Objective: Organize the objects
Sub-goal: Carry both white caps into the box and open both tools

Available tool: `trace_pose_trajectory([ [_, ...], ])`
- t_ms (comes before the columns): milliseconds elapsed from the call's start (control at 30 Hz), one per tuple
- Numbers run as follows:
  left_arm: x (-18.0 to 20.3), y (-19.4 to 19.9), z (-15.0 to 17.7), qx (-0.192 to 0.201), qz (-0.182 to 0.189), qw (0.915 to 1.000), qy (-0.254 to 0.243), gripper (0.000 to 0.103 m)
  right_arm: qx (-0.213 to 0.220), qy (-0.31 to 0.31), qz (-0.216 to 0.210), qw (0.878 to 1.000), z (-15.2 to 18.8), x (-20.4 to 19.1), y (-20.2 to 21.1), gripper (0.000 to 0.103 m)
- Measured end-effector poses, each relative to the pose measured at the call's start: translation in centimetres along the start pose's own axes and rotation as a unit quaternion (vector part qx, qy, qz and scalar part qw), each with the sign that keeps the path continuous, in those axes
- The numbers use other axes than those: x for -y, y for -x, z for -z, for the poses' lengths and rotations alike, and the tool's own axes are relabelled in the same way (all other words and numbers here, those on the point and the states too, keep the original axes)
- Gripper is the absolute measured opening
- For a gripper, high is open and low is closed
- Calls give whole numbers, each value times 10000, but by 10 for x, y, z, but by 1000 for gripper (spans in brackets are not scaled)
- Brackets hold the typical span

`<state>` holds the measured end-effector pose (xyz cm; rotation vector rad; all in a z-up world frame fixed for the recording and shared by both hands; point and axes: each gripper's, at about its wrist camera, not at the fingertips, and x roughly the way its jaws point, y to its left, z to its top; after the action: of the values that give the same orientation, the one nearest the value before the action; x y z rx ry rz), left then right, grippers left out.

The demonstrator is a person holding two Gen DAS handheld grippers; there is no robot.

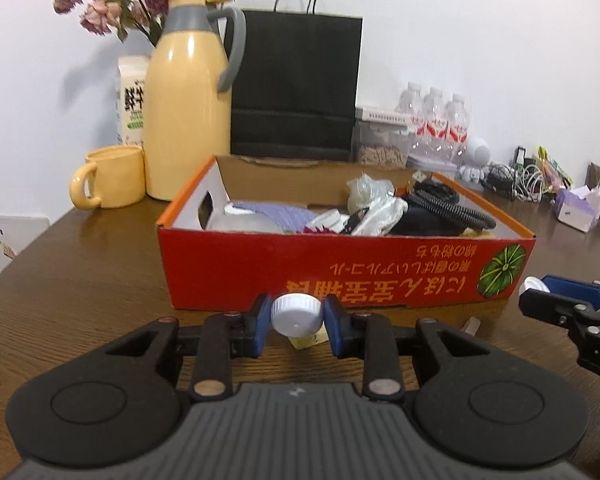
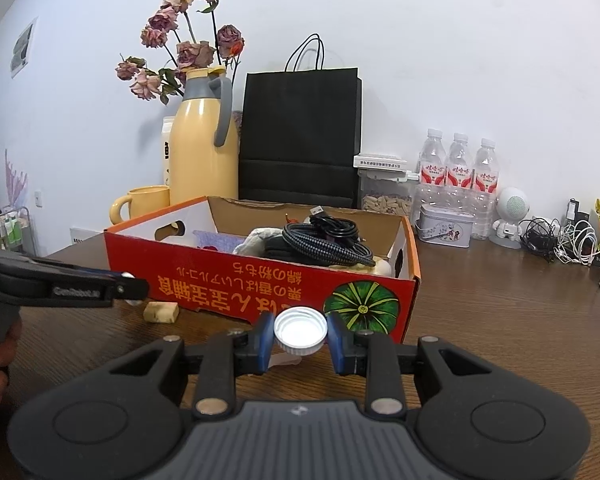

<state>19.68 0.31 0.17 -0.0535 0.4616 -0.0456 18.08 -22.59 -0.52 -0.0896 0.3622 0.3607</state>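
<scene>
Left wrist view: my left fingers (image 1: 297,325) pinch a white cap (image 1: 297,315); my right fingers (image 2: 300,339) pinch an upturned cap (image 2: 300,331) beside the red box (image 1: 340,276).

A dark wooden table (image 1: 80,280) carries a red cardboard box (image 1: 340,272) mid-table, a yellow mug (image 1: 112,178) and jug (image 1: 188,100) behind; cables (image 2: 556,240), perhaps chargers, along the far edge.

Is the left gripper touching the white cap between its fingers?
Touching. In the left wrist view, both blue pads of the left gripper press against the sides of the white cap, no gap showing.
</scene>
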Motion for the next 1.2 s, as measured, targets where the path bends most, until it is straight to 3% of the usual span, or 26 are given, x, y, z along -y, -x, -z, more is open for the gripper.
trace_pose_trajectory([
  [400,3,8,-1,94,-43,9999,33,30,54,69,-16,10000,-2,-1,1,27],
  [667,15,15,-39,497,117,9986,-113,30,347,324,-96,9988,-31,-13,2,27],
  [867,19,6,-72,803,44,9967,-94,30,584,428,-92,9973,-65,-25,-17,27],
  [1200,8,-41,-96,773,-177,9964,286,30,643,134,43,9978,-96,-31,-74,27],
])
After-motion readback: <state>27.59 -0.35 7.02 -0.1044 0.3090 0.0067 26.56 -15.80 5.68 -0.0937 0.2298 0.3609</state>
